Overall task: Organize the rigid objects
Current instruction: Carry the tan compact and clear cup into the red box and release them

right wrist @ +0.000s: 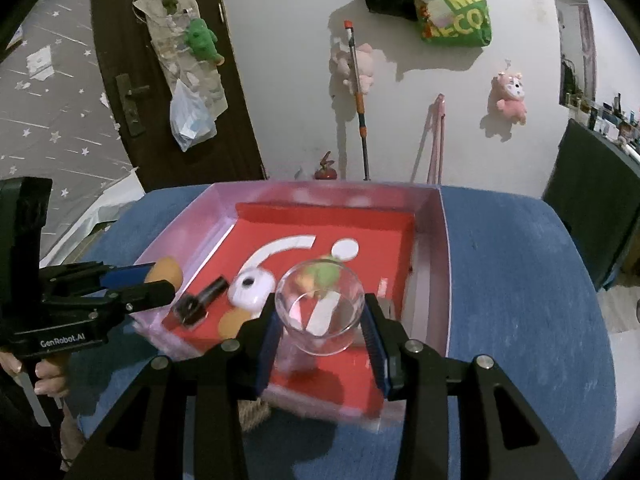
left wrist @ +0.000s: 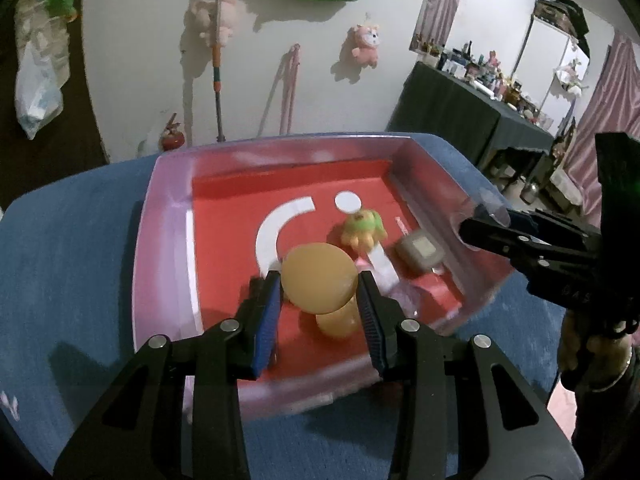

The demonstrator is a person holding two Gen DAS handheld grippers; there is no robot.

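Observation:
My left gripper is shut on a tan round disc, held above the pink-walled box with a red floor. An orange shape shows just below the disc; whether it is joined to it I cannot tell. A green and yellow toy figure and a grey square piece lie in the box. My right gripper is shut on a clear glass cup over the box. A white rounded object, a black cylinder and an orange disc lie at its near left.
The box rests on a blue cloth-covered table. A white wall behind carries plush toys, a mop and a green bag. A dark door is at the left. A dark cluttered table stands far right.

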